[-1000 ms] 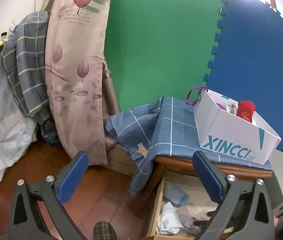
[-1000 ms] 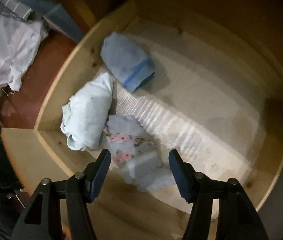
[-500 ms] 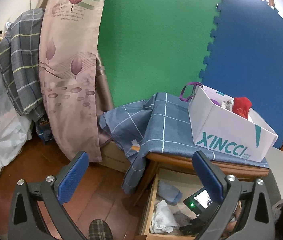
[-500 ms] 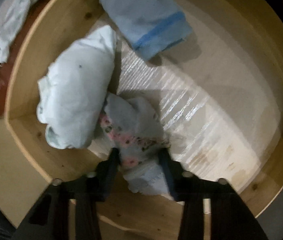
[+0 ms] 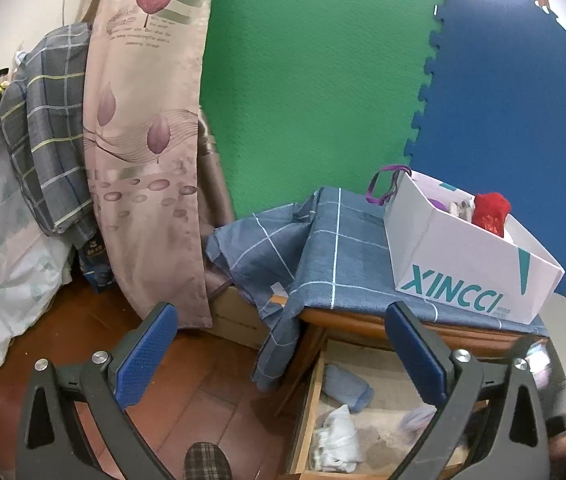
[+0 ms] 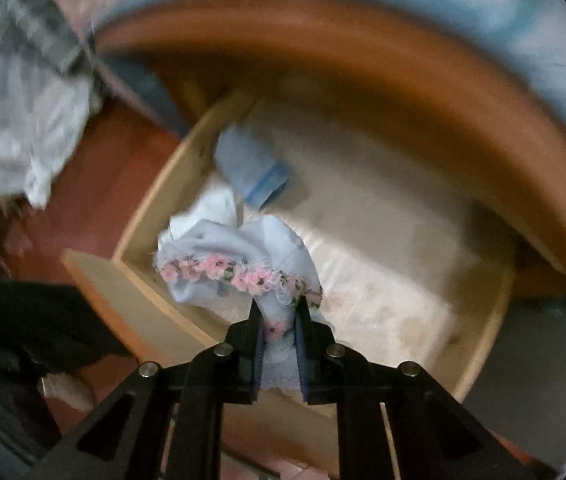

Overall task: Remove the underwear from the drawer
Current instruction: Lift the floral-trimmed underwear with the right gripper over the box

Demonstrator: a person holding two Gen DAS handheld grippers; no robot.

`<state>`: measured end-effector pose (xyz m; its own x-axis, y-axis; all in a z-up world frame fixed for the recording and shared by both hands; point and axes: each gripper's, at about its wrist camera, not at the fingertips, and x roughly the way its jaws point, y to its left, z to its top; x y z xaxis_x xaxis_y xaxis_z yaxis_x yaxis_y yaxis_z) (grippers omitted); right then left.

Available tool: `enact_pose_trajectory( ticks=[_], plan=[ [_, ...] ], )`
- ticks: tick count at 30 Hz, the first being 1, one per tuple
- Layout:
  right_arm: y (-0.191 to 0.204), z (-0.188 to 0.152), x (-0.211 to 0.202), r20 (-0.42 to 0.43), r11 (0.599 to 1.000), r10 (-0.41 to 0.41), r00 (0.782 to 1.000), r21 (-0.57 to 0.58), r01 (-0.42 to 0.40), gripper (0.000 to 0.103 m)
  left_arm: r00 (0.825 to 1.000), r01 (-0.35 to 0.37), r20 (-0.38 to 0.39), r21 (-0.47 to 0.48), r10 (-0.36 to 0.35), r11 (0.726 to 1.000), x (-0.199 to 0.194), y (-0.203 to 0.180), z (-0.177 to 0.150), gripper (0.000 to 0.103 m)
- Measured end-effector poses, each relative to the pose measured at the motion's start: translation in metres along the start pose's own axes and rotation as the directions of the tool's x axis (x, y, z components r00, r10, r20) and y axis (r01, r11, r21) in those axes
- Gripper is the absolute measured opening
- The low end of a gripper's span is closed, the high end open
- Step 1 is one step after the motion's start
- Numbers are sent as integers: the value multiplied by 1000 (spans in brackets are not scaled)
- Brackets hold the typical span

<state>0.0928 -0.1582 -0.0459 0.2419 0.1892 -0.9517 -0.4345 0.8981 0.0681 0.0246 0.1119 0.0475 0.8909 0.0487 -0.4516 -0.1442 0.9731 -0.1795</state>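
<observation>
My right gripper (image 6: pixel 279 312) is shut on pale blue underwear with a pink floral trim (image 6: pixel 239 264) and holds it lifted above the open wooden drawer (image 6: pixel 151 276). A folded blue piece (image 6: pixel 255 168) and a white piece (image 6: pixel 211 208) lie in the drawer's left part. In the left wrist view the drawer (image 5: pixel 307 412) is at lower right with the blue piece (image 5: pixel 347 386), the white piece (image 5: pixel 335 444) and the lifted underwear (image 5: pixel 417 420). My left gripper (image 5: pixel 279 352) is open and empty, high above the floor to the drawer's left.
A nightstand under a blue checked cloth (image 5: pixel 323 248) carries a white XINCCI box (image 5: pixel 467 268). A floral curtain (image 5: pixel 143 140), plaid bedding (image 5: pixel 47 128) and a cardboard box (image 5: pixel 239 320) stand to the left on the red-brown floor (image 5: pixel 211 392).
My right gripper closed on the floral underwear and lifted it up and back out of the drawer. My left gripper stayed open, with its view shifting slightly.
</observation>
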Motion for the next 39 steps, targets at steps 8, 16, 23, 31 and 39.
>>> enact_pose_trajectory(
  ticks=[8, 16, 23, 31, 39],
  plan=[
    [-30, -24, -100, 215, 992, -39, 976, 127, 11, 13, 999, -33, -7, 60, 33, 998, 7, -17, -5, 103],
    [-43, -18, -155, 344, 987, -107, 933, 152, 57, 13, 998, -64, -14, 105, 66, 992, 9, -23, -8, 103],
    [-47, 1, -191, 419, 979, -166, 893, 182, 96, 13, 998, -68, -9, 141, 70, 988, 6, -29, -11, 103],
    [-65, 53, -240, 494, 961, -256, 831, 219, 167, 13, 998, -68, -9, 151, 70, 986, 5, -30, -12, 103],
    [-69, 86, -253, 508, 944, -319, 800, 248, 219, 13, 998, -62, 2, 171, 63, 983, 2, -33, -11, 103]
  ],
)
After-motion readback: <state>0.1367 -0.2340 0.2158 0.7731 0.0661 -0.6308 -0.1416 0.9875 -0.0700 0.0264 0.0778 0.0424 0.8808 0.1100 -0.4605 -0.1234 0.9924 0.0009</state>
